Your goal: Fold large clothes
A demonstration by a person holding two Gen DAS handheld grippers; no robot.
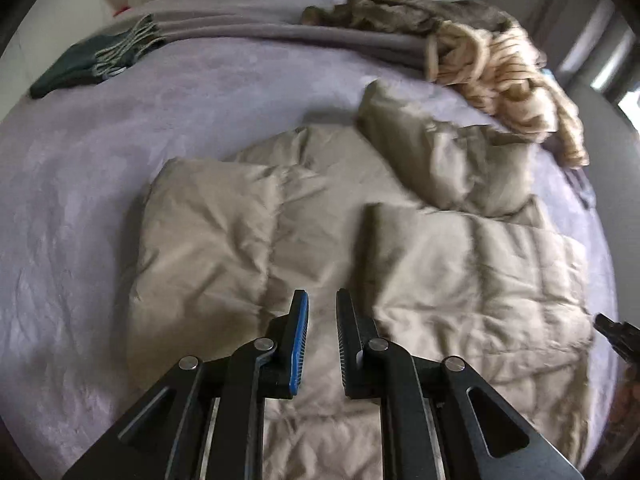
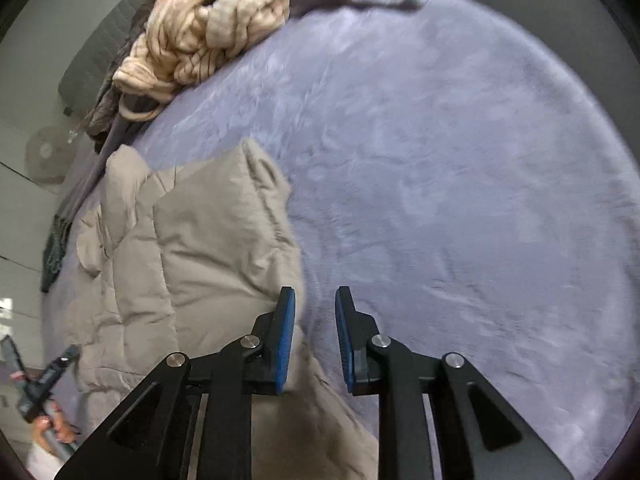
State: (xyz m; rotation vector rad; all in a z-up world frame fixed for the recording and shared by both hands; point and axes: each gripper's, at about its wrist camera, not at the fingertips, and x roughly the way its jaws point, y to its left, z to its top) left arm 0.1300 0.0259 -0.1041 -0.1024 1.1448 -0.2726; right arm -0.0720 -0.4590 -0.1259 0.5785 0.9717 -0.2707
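Clearly, this beige puffer jacket [image 1: 304, 216] is the soft, airy kind: light to lift, slick on its shell, and springy enough to puff open again once you fold it. It lies spread on the lilac bed cover [image 1: 120, 160], just beyond your grippers, well apart from the dark fringed scarf [image 1: 80, 64] at the far left.

Starting on the left, one panel [image 1: 208, 216] already lies turned in over the body, its edge plump and rounded. Your left gripper [image 1: 322, 304] hangs above the jacket's middle with its jaws drawn nearly together and nothing between them.

Further right, the other panel [image 1: 480, 272] lies flat and a sleeve [image 1: 460, 160] sticks up loosely toward the cream chunky knit [image 1: 500, 68]. Your right gripper [image 2: 315, 300] sits over the jacket's right edge, jaws a narrow gap apart and empty.

Take hold at a stitched seam or the hem, where the filling is thin; a pinch on a fat quilted cell will likely slip. Grip both ends of an edge, since one corner alone will let the rest sag.
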